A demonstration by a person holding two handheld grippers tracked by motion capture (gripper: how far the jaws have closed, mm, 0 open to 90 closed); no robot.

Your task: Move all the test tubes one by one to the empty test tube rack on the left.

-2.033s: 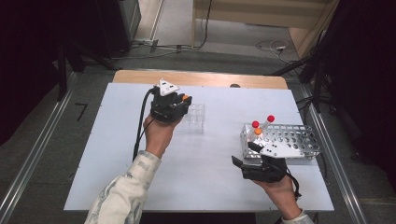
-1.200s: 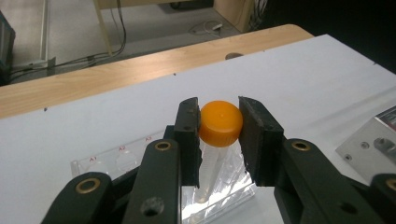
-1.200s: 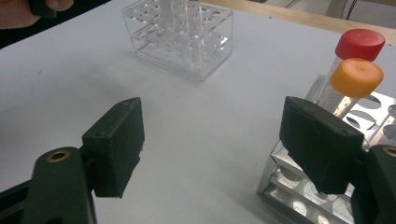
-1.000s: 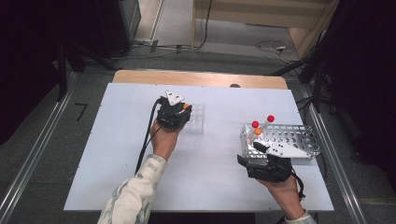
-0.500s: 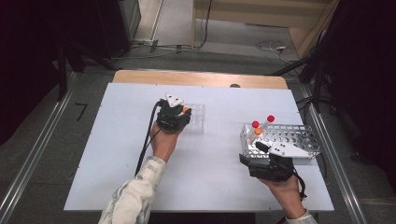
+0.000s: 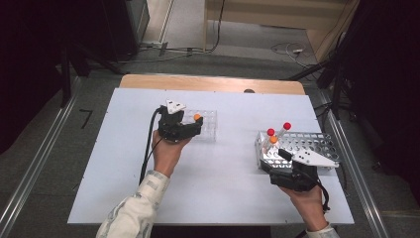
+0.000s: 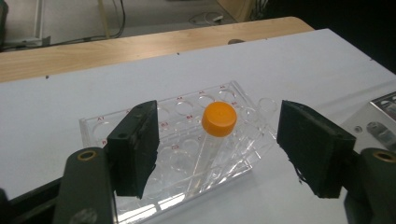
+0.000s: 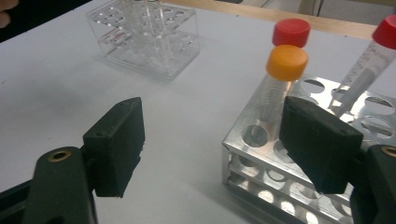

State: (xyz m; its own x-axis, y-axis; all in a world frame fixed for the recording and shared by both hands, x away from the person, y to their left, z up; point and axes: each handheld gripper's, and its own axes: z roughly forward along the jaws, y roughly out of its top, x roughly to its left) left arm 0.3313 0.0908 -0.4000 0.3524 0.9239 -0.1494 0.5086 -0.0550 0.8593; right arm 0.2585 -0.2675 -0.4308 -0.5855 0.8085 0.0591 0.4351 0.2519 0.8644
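**Orange-capped tube released into clear rack**

An orange-capped tube (image 7: 215, 135) is seen standing in a well of the clear plastic rack (image 7: 116, 128) near the middle of the white table (image 6: 223, 198), freed from the left gripper (image 7: 217, 154). The jaws of that gripper have just been opening, and they are now spread wide to either side of the tube, with a clear gap at both pads; nothing is pressed between them. Two seconds earlier the gripper was held over the same rack, so the placement is judged complete and a withdrawal is expected next.

At the right, the right gripper (image 8: 212, 149) is held open and empty in front of the metal rack (image 8: 261, 154), where another orange-capped tube (image 8: 280, 79) and two red-capped tubes (image 8: 292, 32) are waiting. One of these is thought likely to be collected next.
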